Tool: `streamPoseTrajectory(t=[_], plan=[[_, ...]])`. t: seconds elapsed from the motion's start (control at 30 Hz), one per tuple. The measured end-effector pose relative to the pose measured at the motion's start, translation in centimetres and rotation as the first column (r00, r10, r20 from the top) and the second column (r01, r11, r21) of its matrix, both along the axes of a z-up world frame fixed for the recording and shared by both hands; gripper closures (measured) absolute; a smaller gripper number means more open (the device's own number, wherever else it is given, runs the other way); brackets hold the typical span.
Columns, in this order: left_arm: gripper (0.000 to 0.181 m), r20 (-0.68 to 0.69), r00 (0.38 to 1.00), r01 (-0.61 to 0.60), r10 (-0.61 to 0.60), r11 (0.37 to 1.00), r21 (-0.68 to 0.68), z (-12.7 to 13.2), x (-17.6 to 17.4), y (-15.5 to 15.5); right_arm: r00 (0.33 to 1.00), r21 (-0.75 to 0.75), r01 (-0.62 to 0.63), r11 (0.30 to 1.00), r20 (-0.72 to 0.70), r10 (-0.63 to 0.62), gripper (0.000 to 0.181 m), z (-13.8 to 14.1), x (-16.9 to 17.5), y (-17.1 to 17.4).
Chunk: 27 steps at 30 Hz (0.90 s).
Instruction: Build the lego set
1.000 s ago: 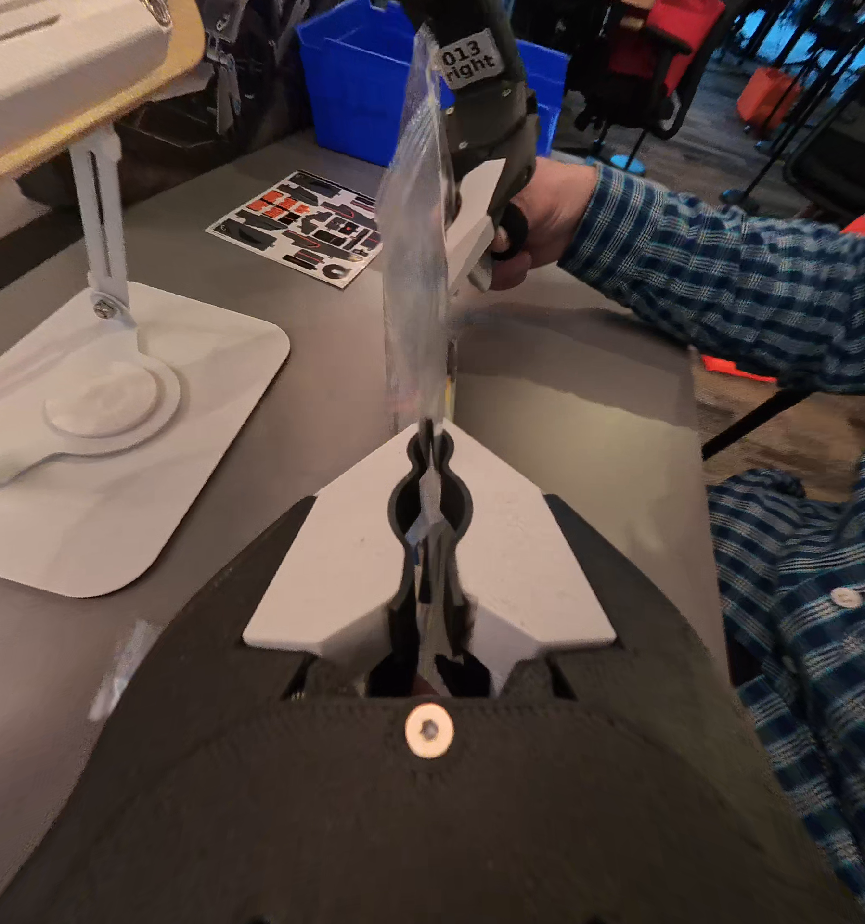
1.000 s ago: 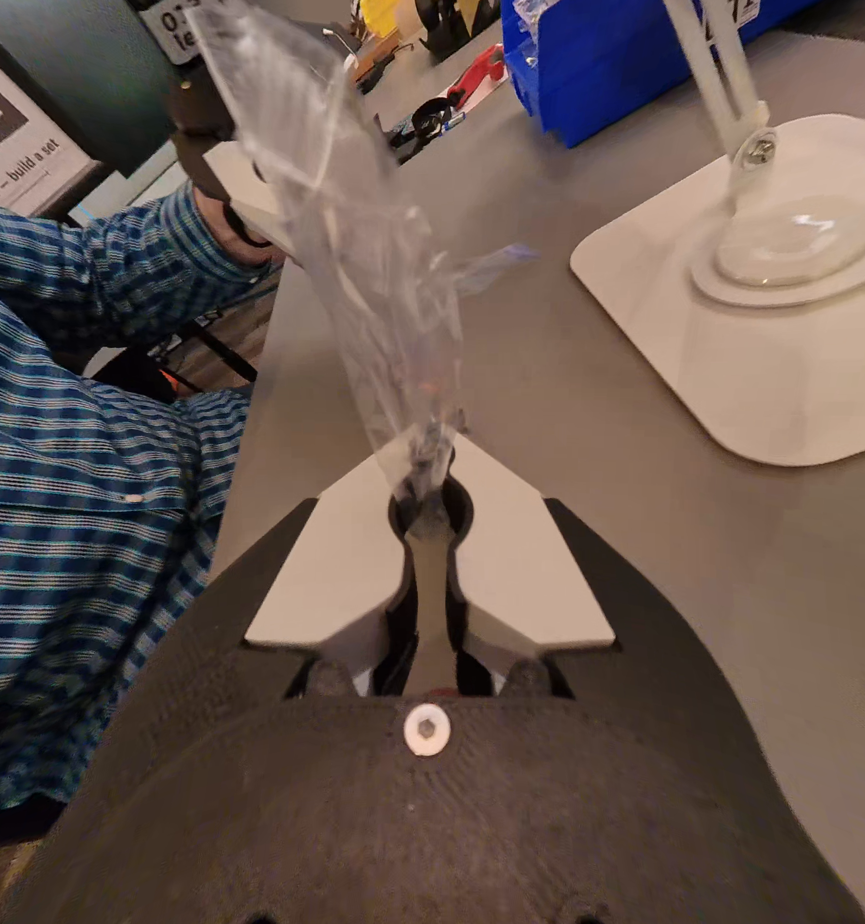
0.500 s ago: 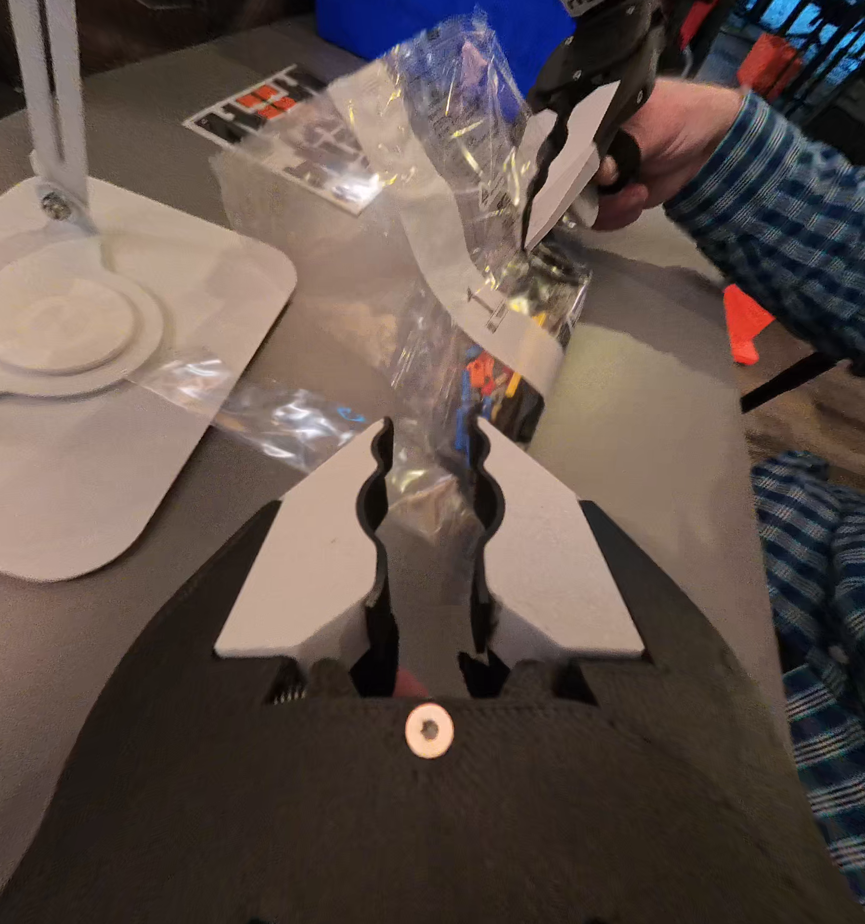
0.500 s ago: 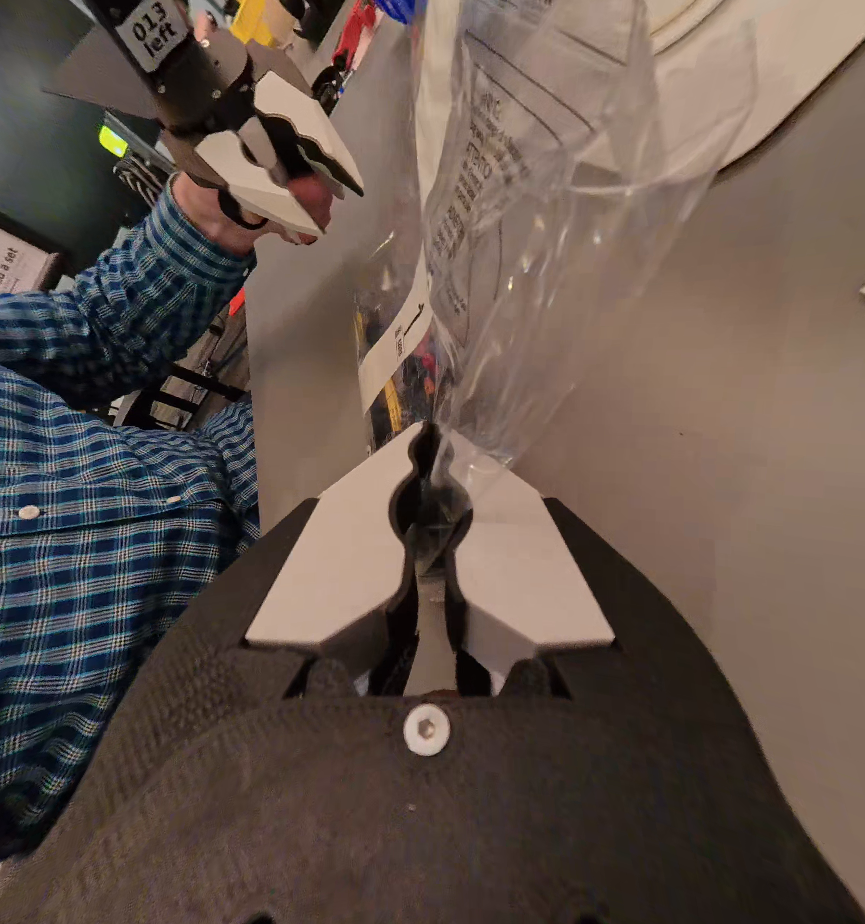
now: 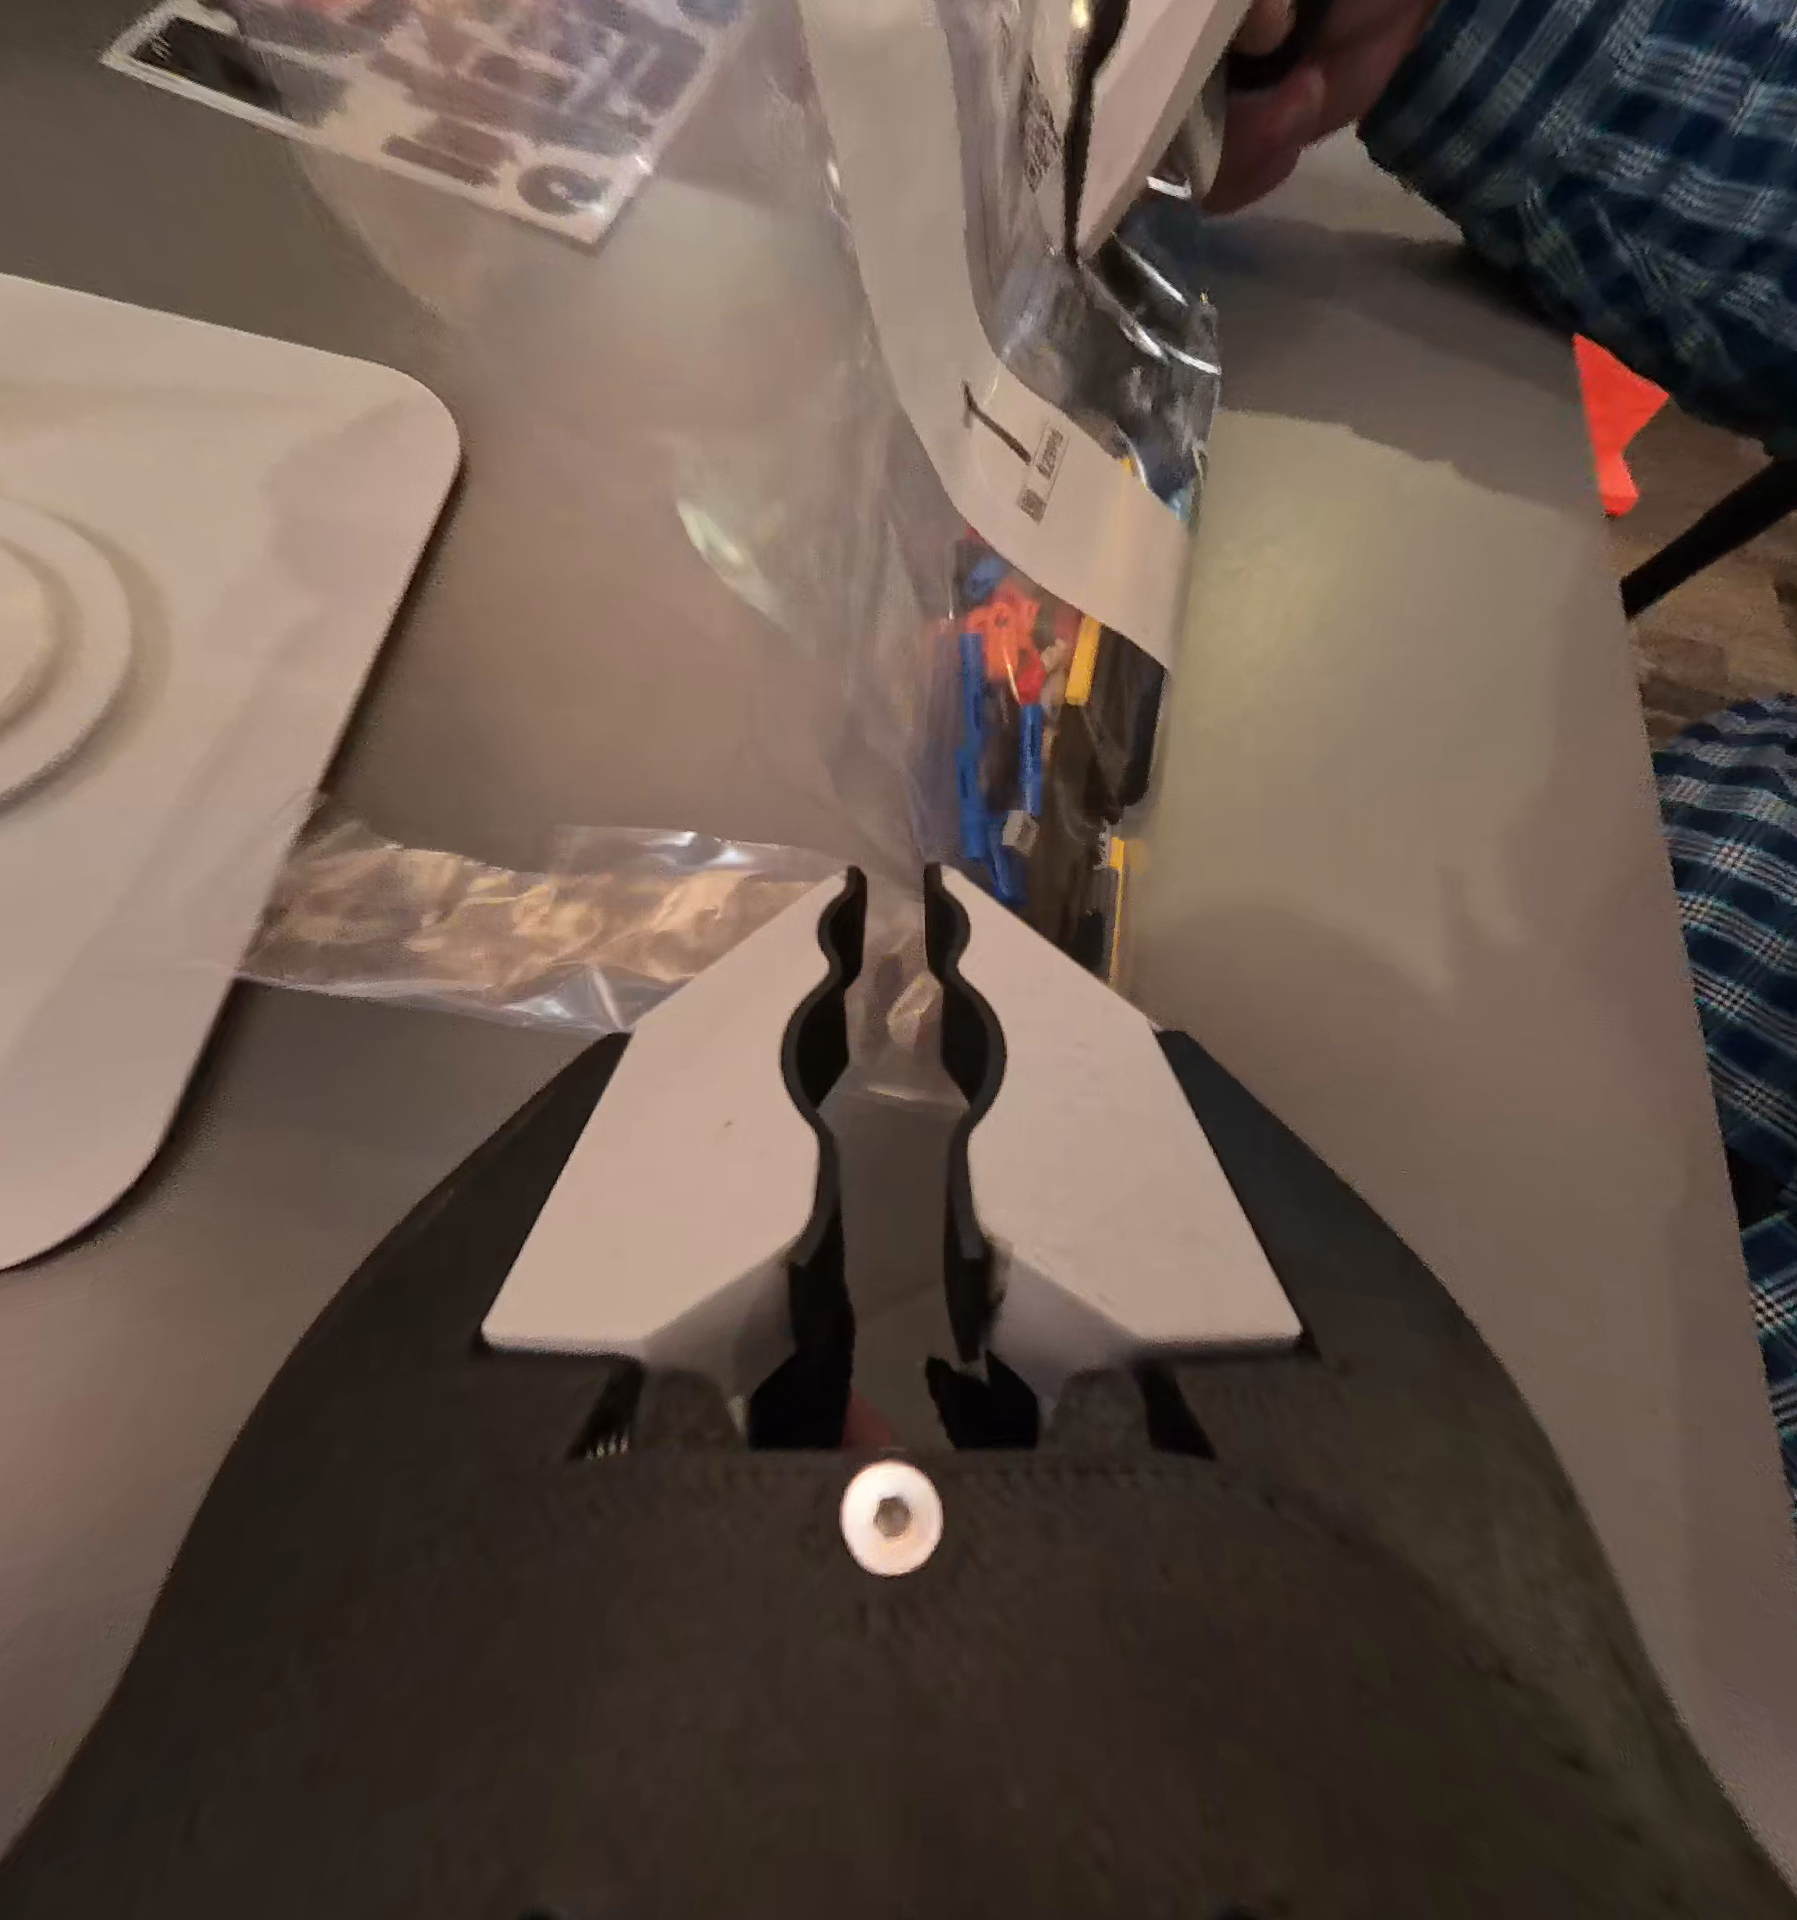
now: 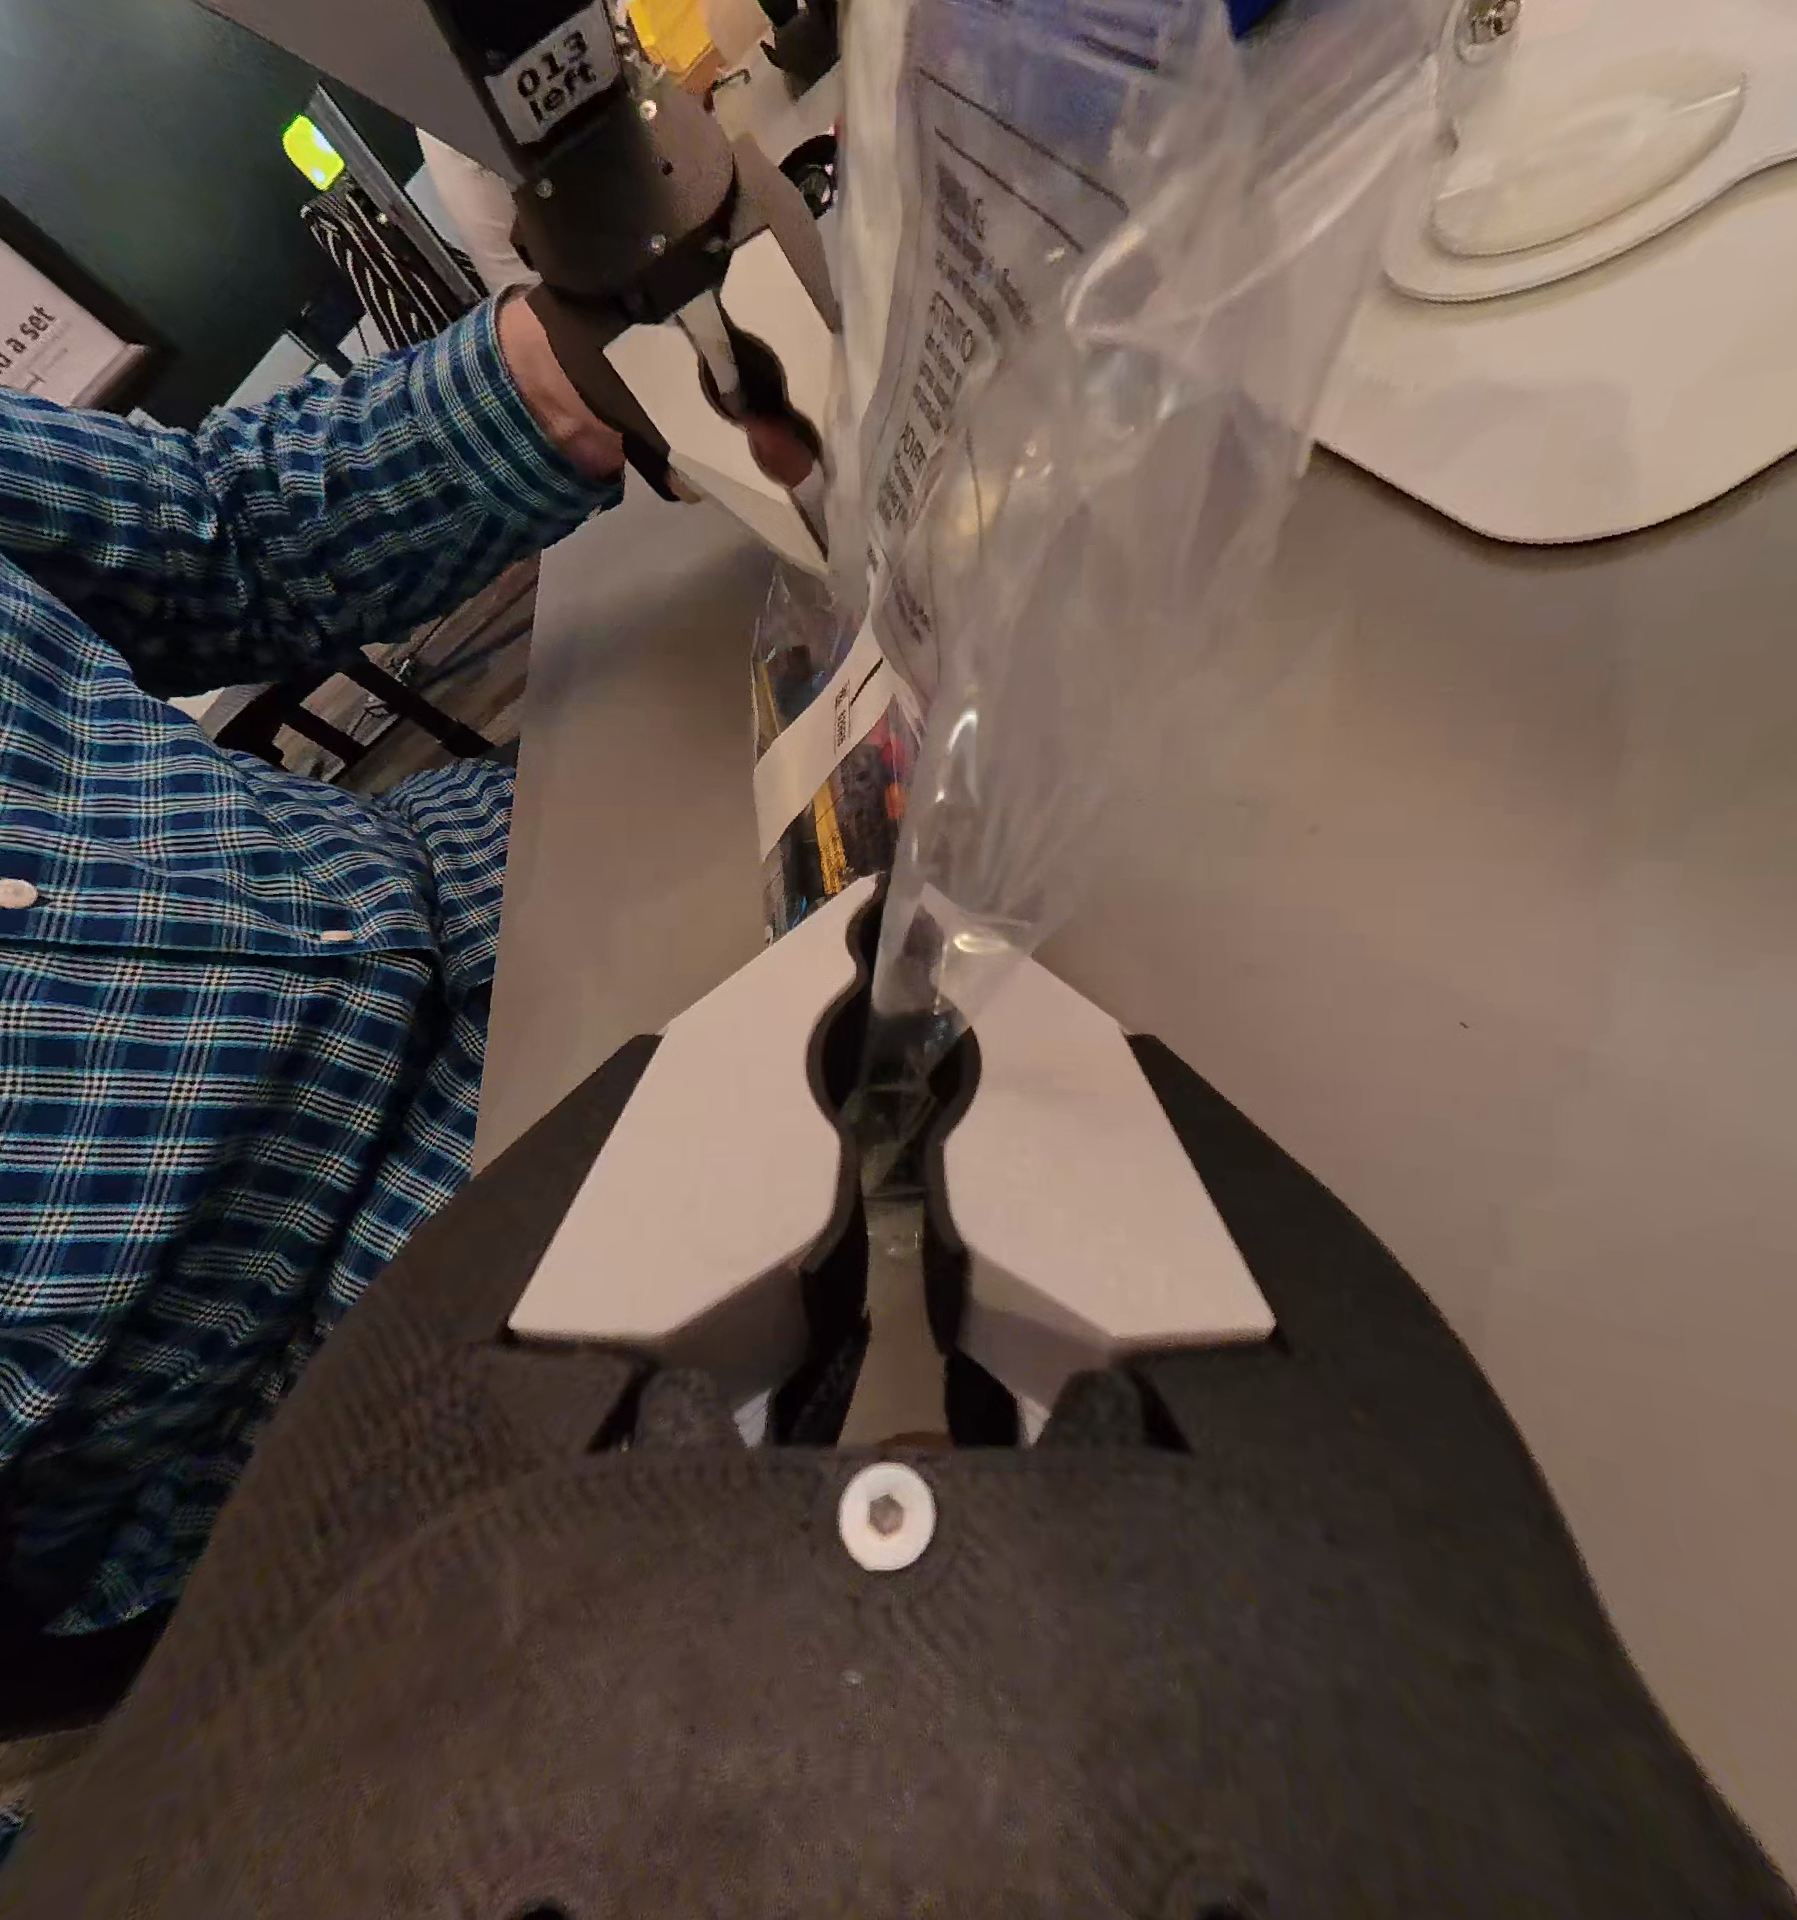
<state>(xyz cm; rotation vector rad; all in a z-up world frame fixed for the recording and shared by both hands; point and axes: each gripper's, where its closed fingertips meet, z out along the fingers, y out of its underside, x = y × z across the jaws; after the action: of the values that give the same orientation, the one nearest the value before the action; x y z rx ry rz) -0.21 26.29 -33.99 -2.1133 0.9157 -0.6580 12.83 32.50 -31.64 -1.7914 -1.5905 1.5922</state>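
Note:
A clear plastic bag (image 5: 987, 343) of small Lego pieces (image 5: 1008, 707), blue, red, yellow and black, hangs over the grey table (image 5: 1393, 831). My right gripper (image 6: 899, 935) is shut on a corner of the bag (image 6: 1029, 520) and holds it up; it also shows at the top of the left wrist view (image 5: 1081, 208). My left gripper (image 5: 889, 883) is open by a narrow gap, its tips right at the bag's lower part, with some film between the fingers. The left gripper also shows in the right wrist view (image 6: 806, 499), against the bag's side.
A white lamp base (image 5: 146, 727) stands on the left of the table and also shows in the right wrist view (image 6: 1600, 343). A sticker sheet (image 5: 437, 94) lies at the back. A loose strip of clear film (image 5: 499, 925) lies beside the base. A plaid sleeve (image 6: 198, 935) is close. The tips of one gripper are about 15 centimetres away from the tips of the other.
The left gripper let go of the bag, opened, then narrowed again while moving in close to the bag's lower part. The right gripper kept its hold on the bag.

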Motion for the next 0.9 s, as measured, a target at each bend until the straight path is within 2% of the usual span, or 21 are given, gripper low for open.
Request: streamPoseTrajectory(t=[0.33, 0.73, 0.9], plan=[[0.18, -0.004, 0.991, 0.135, -0.135, 0.991, -0.022, -0.4, 2.0, -2.5, 1.0, -0.007, 0.0, 1.0, -0.027, 0.0, 0.181, -0.1, 0.2, 0.1], [0.15, 0.046, 0.986, 0.156, -0.158, 0.987, 0.041, -0.3, 4.0, -2.7, 0.999, 0.004, -0.018, 1.0, -0.051, 0.018, 0.181, -0.1, 0.3, -0.2], [0.144, -0.002, 0.986, 0.168, -0.168, 0.985, 0.048, -0.8, 4.4, -2.4, 0.999, 0.0, -0.016, 1.0, -0.042, 0.016, 0.181, -0.2, 0.1, -0.2]])
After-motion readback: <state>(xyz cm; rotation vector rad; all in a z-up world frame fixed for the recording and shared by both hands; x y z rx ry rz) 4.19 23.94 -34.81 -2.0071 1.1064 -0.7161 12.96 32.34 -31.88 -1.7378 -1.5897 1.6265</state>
